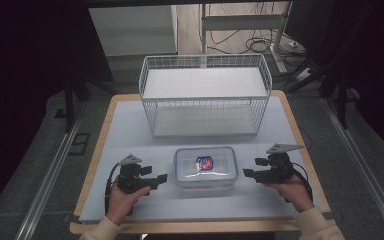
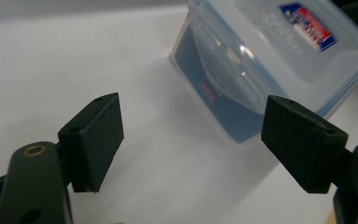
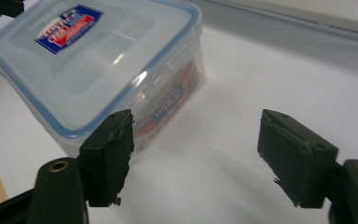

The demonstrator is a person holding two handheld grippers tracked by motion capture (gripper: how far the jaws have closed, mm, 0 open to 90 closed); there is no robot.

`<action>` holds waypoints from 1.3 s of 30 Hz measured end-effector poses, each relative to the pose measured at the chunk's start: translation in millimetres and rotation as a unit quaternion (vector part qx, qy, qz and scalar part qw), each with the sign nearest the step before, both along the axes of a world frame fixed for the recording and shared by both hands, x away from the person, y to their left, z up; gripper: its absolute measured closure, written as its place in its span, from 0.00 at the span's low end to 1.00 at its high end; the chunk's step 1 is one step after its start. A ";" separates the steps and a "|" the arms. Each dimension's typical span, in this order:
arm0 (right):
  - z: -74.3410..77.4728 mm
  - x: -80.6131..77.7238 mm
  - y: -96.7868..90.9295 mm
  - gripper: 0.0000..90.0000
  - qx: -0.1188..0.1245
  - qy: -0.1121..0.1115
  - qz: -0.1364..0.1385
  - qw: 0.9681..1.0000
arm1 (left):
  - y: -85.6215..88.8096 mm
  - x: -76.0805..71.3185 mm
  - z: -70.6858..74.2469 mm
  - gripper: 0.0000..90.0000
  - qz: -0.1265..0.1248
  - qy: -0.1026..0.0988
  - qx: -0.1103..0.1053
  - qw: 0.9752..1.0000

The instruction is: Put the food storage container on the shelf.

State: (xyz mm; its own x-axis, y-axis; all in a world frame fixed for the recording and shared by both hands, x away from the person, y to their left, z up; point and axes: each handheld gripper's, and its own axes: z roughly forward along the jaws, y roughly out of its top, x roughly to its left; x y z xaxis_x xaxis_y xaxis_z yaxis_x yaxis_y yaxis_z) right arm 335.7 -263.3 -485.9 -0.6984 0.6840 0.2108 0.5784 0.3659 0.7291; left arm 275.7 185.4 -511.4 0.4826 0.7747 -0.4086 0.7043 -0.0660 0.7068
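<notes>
A clear plastic container (image 1: 206, 167) with a blue-rimmed snap lid and a red-and-blue label lies on the white mat between my two grippers. My left gripper (image 1: 161, 178) is just left of it, pointing toward its left side, open and holding nothing. In the left gripper view the container (image 2: 270, 60) lies ahead and to the right of my left gripper (image 2: 191, 142), apart from the pads. My right gripper (image 1: 247, 173) points at the container's right side, also open and holding nothing. In the right gripper view the container (image 3: 98, 60) sits just beyond the left pad of my right gripper (image 3: 196, 156).
A white wire basket (image 1: 205, 122) with a white floor stands at the back of the mat (image 1: 130, 130). The wooden table edge (image 1: 200, 227) runs along the front. Cables and desk legs lie on the floor beyond the table.
</notes>
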 end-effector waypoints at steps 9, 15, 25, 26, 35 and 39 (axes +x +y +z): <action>8.0 0.8 8.7 0.26 0.011 -0.014 0.002 1.000 | 0.0 6.1 2.3 0.23 -0.003 0.029 -0.064 0.998; 10.8 1.9 13.5 0.25 0.015 -0.007 0.004 1.000 | -13.8 23.2 -2.3 0.20 -0.024 0.054 -0.079 0.995; 12.9 0.4 14.6 0.25 0.013 -0.013 0.003 1.000 | -31.0 41.0 -11.5 0.16 -0.047 0.097 -0.114 0.988; 13.0 0.7 14.4 0.25 0.013 -0.013 0.002 1.000 | -33.7 42.5 -12.2 0.16 -0.049 0.101 -0.116 0.987; 12.4 1.1 12.1 0.25 0.002 -0.016 -0.002 1.000 | -42.6 48.0 -15.5 0.21 -0.064 0.121 -0.125 0.983; 15.0 0.5 9.8 0.26 0.010 -0.014 -0.008 1.000 | -42.9 49.1 -14.5 0.24 -0.060 0.115 -0.126 0.983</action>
State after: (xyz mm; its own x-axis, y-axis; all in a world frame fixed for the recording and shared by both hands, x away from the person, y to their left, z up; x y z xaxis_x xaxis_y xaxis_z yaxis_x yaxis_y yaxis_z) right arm 336.2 -253.5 -470.9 -0.6931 0.6910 0.2053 0.5637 0.3421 0.7518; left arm 324.8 142.6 -525.9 0.4366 0.5773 -0.6900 0.8455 -0.0012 0.5339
